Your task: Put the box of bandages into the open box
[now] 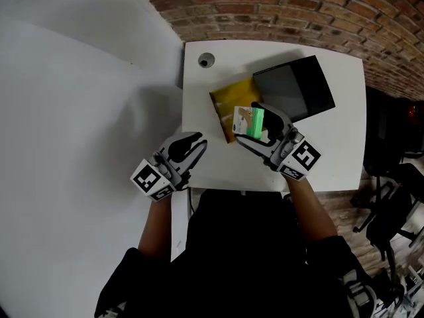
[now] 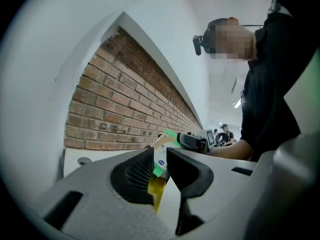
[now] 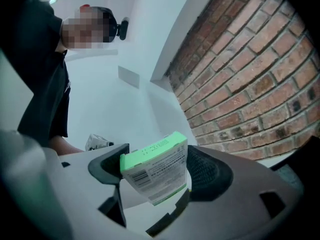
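Note:
The bandage box [image 1: 250, 122], green and white, hangs in my right gripper [image 1: 250, 126] just over the near right corner of a yellow box [image 1: 225, 101] on the white table [image 1: 338, 144]. In the right gripper view the jaws are shut on the bandage box [image 3: 157, 171], which sits tilted between them. My left gripper [image 1: 195, 144] hovers at the table's front left edge, jaws almost together and empty. Through their narrow gap in the left gripper view I see the bandage box [image 2: 161, 160] and the yellow box [image 2: 156, 191].
A dark grey flat box or lid [image 1: 295, 88] lies against the yellow box's right side. A round cable hole [image 1: 206, 60] sits at the table's far left corner. A brick wall [image 1: 318, 12] runs behind. Chair bases [image 1: 391, 211] stand on the floor at right.

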The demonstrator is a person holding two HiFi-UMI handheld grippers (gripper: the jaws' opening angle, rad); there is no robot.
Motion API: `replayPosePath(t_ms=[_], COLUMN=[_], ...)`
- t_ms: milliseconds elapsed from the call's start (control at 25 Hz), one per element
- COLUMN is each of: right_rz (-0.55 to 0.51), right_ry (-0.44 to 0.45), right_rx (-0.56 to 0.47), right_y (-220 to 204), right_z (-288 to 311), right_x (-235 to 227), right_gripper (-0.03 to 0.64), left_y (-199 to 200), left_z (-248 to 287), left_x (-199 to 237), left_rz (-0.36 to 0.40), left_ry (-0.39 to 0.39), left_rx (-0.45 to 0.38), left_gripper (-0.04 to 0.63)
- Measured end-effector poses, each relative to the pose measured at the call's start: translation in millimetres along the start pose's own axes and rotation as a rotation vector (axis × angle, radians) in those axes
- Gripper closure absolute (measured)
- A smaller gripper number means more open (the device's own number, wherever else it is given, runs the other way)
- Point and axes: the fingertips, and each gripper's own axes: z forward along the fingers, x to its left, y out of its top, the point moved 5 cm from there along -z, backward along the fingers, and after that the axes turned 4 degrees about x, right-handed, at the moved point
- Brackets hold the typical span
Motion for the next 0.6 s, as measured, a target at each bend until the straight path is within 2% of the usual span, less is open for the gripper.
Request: replayPosePath(t_ms=[240, 600], right_rz=[0.033, -0.009], right_ry=[-0.112, -0.245], right_rx=[0.033, 0.154], right_y=[-22.0, -53.5], right_z=[28.1, 75.4], right_x=[-29.0, -58.0], right_gripper=[0.250, 0.250], left_y=[-19.2, -30.9], left_z=[15.5, 42.2], left_x=[57.9, 118.8], left_rz=[-0.015, 0.025], left_ry=[-0.075, -0.175], left_rx=[0.073, 0.121], left_gripper=[0.512, 0.512])
